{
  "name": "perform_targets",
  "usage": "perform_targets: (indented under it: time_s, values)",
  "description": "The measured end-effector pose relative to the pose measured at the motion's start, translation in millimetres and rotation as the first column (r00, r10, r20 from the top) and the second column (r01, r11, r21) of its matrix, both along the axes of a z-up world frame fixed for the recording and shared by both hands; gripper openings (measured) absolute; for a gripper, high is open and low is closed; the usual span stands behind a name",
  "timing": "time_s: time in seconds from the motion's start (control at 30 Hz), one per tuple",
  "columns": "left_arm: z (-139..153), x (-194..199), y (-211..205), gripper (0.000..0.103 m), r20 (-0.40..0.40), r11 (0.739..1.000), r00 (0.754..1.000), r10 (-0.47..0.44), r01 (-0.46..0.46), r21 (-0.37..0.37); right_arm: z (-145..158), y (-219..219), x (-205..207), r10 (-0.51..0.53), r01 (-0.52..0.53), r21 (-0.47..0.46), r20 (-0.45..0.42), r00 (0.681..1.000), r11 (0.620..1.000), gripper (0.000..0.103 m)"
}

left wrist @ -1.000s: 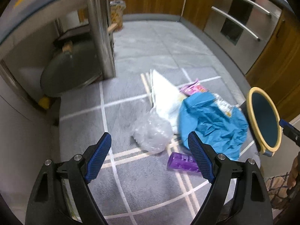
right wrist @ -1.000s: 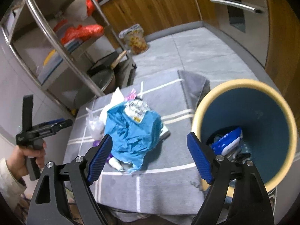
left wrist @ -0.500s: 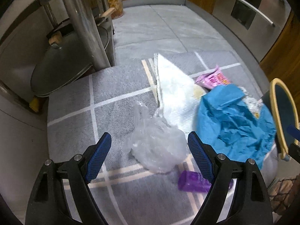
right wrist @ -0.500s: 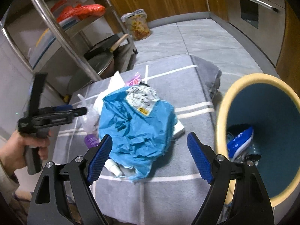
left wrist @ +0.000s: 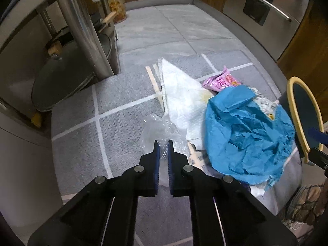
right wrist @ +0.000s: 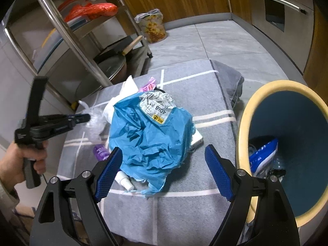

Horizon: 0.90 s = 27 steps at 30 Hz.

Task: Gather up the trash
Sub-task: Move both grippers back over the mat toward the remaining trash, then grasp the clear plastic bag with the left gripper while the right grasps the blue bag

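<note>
My left gripper is shut on a clear crumpled plastic bag lying on the grey mat; it also shows in the right wrist view pinching the clear plastic bag. My right gripper is open and empty, hovering just in front of a crumpled blue mailer bag. The blue mailer bag lies beside a white paper towel and a pink wrapper. A purple bottle and a small white bottle lie at the blue bag's edge.
A blue bin with a yellow rim stands right of the mat, holding a blue-white packet. It also shows in the left wrist view. A steel rack with a pot lid stands at left. A lined waste basket stands on the floor behind.
My left gripper has moved forward and closed on the clear plastic bag. My right gripper has shifted left, away from the bin and toward the blue bag.
</note>
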<state>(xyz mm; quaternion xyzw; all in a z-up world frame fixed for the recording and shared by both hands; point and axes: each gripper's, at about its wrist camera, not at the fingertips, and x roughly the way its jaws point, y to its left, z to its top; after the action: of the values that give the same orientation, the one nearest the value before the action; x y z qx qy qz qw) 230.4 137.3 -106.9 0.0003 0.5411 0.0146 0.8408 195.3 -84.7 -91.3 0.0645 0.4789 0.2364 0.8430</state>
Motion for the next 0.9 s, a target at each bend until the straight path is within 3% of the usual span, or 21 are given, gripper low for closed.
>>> perform_targets:
  time_s: [0.33, 0.53, 0.7, 0.9]
  values:
    - [85.3, -40.4, 16.0, 0.006, 0.191, 0.999, 0.981, 0.022, -0.028, 0.026, -7.2, 3.4, 4.0, -0.003, 0.003, -0.013, -0.002, 1.000, 1.000, 0.083]
    - [123.3, -57.1, 23.4, 0.006, 0.281, 0.998, 0.958, 0.058, -0.050, -0.037, -16.2, 11.9, 3.3, 0.007, -0.007, -0.051, -0.007, 1.000, 0.999, 0.083]
    - [140.2, -64.4, 21.1, 0.006, 0.317, 0.996, 0.947, 0.057, -0.033, -0.083, -32.5, 6.1, 5.8, -0.031, 0.030, -0.014, -0.077, 0.997, 0.999, 0.083]
    - [141.3, -62.6, 14.2, 0.006, 0.319, 0.995, 0.947, 0.043, -0.010, -0.104, -35.3, 10.3, 5.7, -0.034, 0.032, -0.022, -0.086, 0.996, 0.999, 0.058]
